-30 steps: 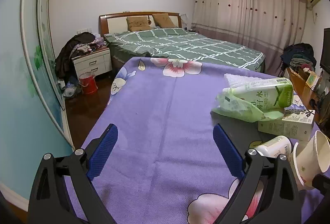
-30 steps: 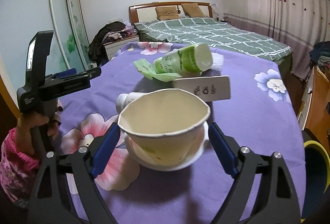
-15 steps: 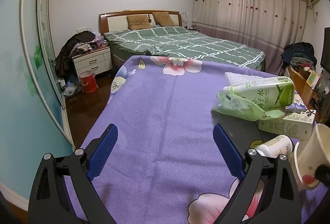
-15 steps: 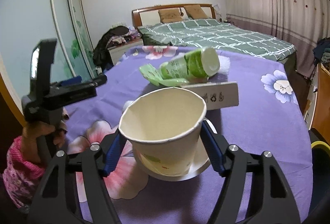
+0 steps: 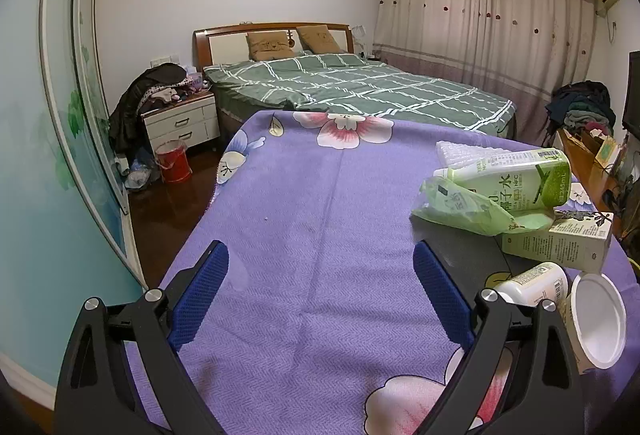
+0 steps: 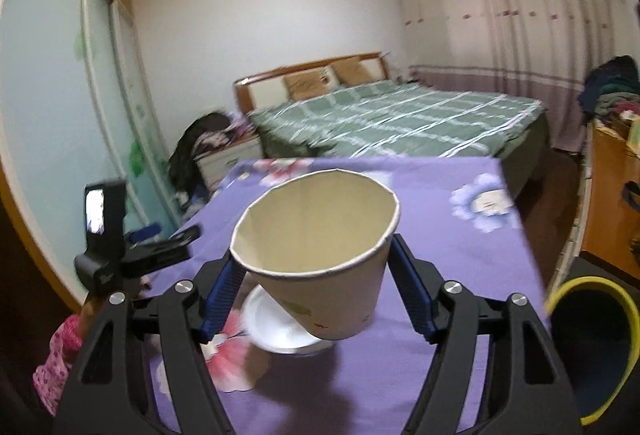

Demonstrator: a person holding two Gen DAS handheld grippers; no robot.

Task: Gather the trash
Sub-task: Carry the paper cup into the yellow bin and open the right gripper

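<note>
Carrying trash toward a bin, by the look of it. Bench [image 5: 320,235], purple flowered cloth, fills the foreground of both views; a bed stands beyond it.

Bin [image 6: 592,347], dark with a yellow rim, sits off the bench's right edge, low in the right wrist view. Probably the drop point.

Right claw [image 6: 316,267] is clamped on a paper cup [image 6: 320,255], blue pads [image 6: 222,289] pressing its wall from both sides. Cup is clear of the cloth, tilted, mouth toward the camera. A side grip suits it: thin wall, and the rim looks slightly squeezed out of round. Cup is off-white, empty inside as far as can be seen, with a small printed mark low on its side.

Left claw [image 5: 320,291] hangs above bare cloth, jaws wide apart, nothing between them; likely waiting its turn.

Remaining trash is clustered on the bench's right side in the left view: green bottle [image 5: 516,185] lying on a green wrapper [image 5: 460,209], carton [image 5: 560,243] just beside, small white bottle [image 5: 536,283], white lid [image 5: 600,319] nearest the claw.
</note>
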